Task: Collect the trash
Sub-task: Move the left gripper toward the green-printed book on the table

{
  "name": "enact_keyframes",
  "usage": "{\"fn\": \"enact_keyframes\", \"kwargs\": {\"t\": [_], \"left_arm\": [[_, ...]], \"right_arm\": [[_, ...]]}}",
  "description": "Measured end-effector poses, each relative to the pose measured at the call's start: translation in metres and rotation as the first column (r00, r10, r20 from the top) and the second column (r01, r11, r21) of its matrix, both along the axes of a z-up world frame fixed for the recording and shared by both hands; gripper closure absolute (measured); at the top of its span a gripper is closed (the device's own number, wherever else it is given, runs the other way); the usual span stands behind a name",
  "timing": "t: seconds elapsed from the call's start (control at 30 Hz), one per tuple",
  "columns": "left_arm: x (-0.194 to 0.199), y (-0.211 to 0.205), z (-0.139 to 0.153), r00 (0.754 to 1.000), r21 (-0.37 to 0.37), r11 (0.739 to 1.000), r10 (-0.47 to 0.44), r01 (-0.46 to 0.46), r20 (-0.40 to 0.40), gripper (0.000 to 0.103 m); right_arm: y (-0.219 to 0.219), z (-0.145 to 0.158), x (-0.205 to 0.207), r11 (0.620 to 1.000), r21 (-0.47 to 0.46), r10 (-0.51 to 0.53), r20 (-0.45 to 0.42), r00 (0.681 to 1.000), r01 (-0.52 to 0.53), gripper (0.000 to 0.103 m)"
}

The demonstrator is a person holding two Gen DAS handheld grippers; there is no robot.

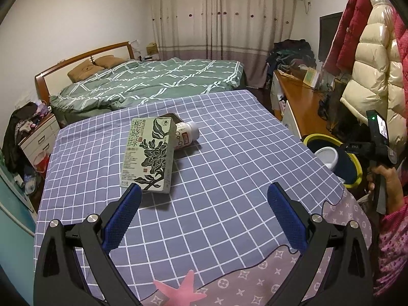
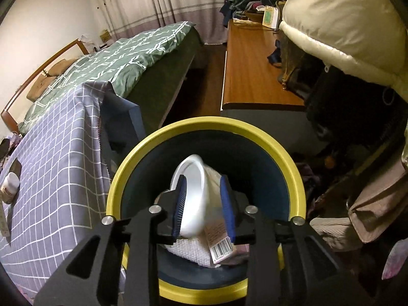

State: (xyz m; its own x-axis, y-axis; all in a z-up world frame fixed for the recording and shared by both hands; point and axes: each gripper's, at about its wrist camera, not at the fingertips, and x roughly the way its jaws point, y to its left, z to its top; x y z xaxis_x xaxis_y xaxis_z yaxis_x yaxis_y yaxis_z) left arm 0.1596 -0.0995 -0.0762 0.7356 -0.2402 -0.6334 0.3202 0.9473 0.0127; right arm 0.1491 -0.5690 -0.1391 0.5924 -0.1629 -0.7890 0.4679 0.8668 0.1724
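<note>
The right claw (image 2: 203, 205) is angled steeply down over the yellow-rimmed bin (image 2: 204, 130), a white cup (image 2: 196, 199) lodged between its partly parted pads, rim pointing away. The left claw (image 1: 204, 213) is held wide open and empty above the tabletop's near edge. At mid-tabletop a green carton (image 1: 148, 155) marked "栀晓绿" lies lengthwise against a toppled white bottle (image 1: 186, 134).

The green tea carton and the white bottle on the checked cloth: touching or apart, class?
Touching. In the left wrist view the green tea carton lies tilted, its far end propped on the white bottle, overlapping it with no gap between them.
</note>
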Motion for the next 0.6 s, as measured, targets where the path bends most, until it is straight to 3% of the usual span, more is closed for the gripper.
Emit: {"fn": "enact_keyframes", "kwargs": {"t": [0.37,0.6], "left_arm": [[0.019,0.019,-0.012,0.999,-0.030,0.999,0.028,-0.029,-0.042,0.006],[0.053,0.033,-0.024,0.997,-0.011,0.999,0.043,-0.043,-0.058,0.006]], "right_arm": [[0.014,0.019,-0.007,0.999,-0.013,0.031,0.057,0.998,-0.031,0.067],[0.025,0.024,-0.007,0.998,-0.014,0.060,0.072,0.996,-0.059,0.065]]}}
